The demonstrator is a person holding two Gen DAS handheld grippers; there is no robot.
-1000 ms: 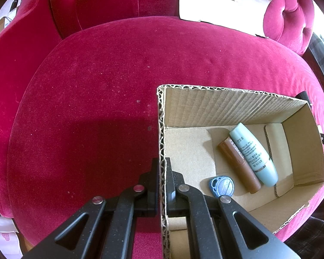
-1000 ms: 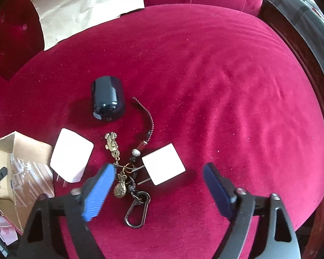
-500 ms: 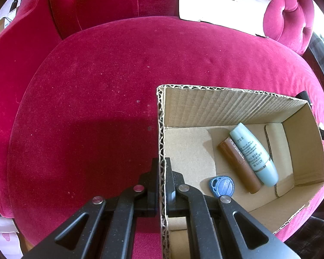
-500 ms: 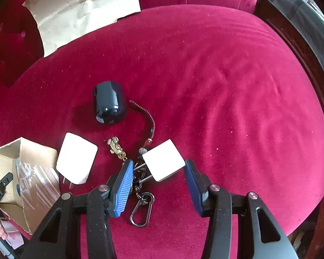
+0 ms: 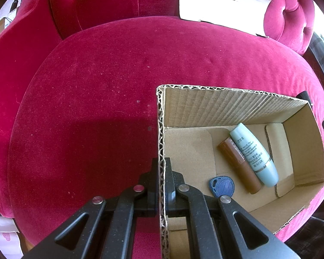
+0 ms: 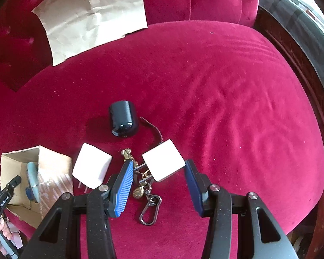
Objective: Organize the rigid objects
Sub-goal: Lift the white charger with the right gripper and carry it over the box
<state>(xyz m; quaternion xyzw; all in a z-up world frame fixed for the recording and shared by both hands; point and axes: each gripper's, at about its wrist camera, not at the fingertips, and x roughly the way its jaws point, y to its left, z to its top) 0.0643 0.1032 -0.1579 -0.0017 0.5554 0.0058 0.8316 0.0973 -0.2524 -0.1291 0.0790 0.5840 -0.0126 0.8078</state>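
Chargers, a keyring and a dark little case are what is left out on the red velvet seat (image 6: 205, 86); the cardboard box (image 5: 237, 108) beside them already holds three things. Lying on its floor are a pale blue tube (image 5: 252, 153), a brown tube (image 5: 239, 166) touching it along one side, and a blue key fob (image 5: 221, 184) just beside them.

The left gripper (image 5: 161, 172) is clamped tight on the near wall of the box, one finger inside and one outside, steadying it.

The right gripper (image 6: 158, 185) has just been closing and now has a white plug-in charger (image 6: 163, 164) between its blue pads, prongs toward the left pad. The charger looks raised off the velvet, so I judge it to be gripped, though the contact on the left side is hard to make out.

Beneath it lies the keyring (image 6: 145, 194) with its brass charms and carabiner. A second white charger (image 6: 91, 168) sits near the box, and the dark rounded case (image 6: 123, 122) further back.

So I would call it about halfway: three items stowed, one in hand, three waiting on the seat.
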